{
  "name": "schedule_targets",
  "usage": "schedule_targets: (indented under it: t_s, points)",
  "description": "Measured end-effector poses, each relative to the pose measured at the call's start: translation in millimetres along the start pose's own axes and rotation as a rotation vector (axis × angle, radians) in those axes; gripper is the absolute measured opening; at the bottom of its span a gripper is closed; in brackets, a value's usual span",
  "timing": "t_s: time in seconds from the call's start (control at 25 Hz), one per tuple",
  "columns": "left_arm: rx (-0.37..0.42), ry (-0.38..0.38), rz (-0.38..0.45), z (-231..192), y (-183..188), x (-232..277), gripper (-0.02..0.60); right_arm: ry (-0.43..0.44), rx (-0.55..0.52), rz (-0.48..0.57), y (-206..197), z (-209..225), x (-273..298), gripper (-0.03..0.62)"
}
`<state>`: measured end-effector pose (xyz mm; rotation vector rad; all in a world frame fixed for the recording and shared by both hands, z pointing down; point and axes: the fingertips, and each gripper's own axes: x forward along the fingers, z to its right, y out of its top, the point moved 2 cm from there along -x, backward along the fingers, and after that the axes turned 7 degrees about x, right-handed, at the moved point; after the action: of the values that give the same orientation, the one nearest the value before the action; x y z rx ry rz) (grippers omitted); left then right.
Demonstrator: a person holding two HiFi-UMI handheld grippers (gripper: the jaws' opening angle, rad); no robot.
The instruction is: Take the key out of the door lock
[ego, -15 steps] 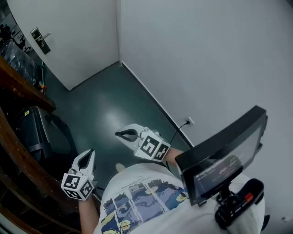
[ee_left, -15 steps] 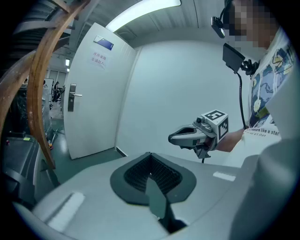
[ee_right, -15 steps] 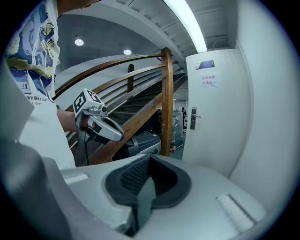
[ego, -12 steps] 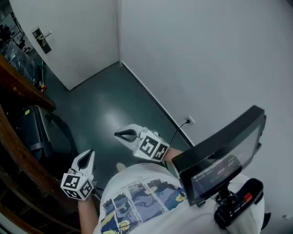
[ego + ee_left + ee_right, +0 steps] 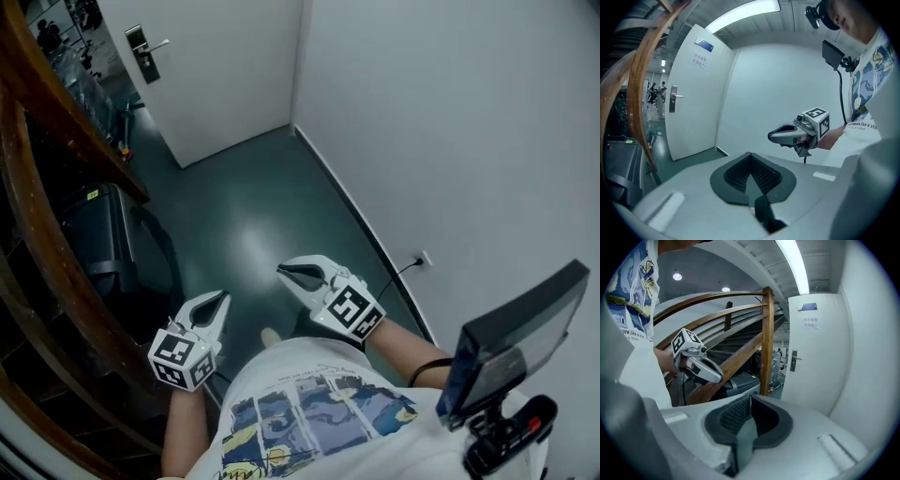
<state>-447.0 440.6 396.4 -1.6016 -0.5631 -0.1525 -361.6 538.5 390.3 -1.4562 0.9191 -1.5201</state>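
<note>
Two grippers, both empty, both with jaws pressed together: we hold the left gripper low at our left side and the right gripper a little ahead of our body, above the green floor. Nothing sits between either pair of pads in the grippers' own views.

One door, white, at the far end of the passage, well apart from both tools.

One lock plate with handle on that door. The key is too small to make out at this range, so we cannot tell whether it sits in the lock.

One wooden railing along our left.

Progress, by our judgement: nothing of the task proper is done.

Left to do: the approach to the door, the opening of one gripper, the grip on the key, and its withdrawal from the lock.
</note>
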Motion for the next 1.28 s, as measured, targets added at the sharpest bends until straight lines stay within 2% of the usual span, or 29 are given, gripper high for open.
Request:
schedule_targets:
  t_s: [0.2, 0.32, 0.44, 0.64, 0.76, 0.92, 1.08, 1.28]
  points:
    - [-0.016, 0.037, -0.004, -31.1, -1.5, 4.9, 0.006, 0.015, -0.016, -0.03, 2.5, 9.4, 19.5, 0.018]
    - [-0.024, 0.059, 0.002, -53.5, 7.5, 17.5, 0.006, 0.019, -0.017, -0.037, 9.1, 30.9, 34.6, 0.025]
    - [-0.027, 0.098, -0.012, -85.7, 14.9, 33.2, 0.006, 0.059, -0.016, -0.032, 17.3, 57.3, 66.6, 0.036]
    - [-0.033, 0.131, -0.054, -140.1, 31.8, 83.0, 0.006, 0.093, -0.018, -0.023, 31.4, 121.2, 111.5, 0.043]
    - [-0.014, 0.195, -0.076, -186.8, 59.1, 109.5, 0.007, 0.144, -0.042, -0.003, 56.8, 167.6, 145.8, 0.049]
    - [-0.021, 0.272, -0.057, -239.3, 101.6, 139.3, 0.008, 0.196, -0.095, 0.007, 88.1, 222.2, 178.9, 0.051]
    - [-0.044, 0.306, -0.062, -281.5, 121.0, 168.0, 0.022, 0.223, -0.144, -0.01, 101.2, 269.2, 214.2, 0.052]
    - [-0.036, 0.327, -0.084, -337.0, 132.9, 192.2, 0.028, 0.231, -0.16, -0.029, 114.5, 309.8, 264.6, 0.054]
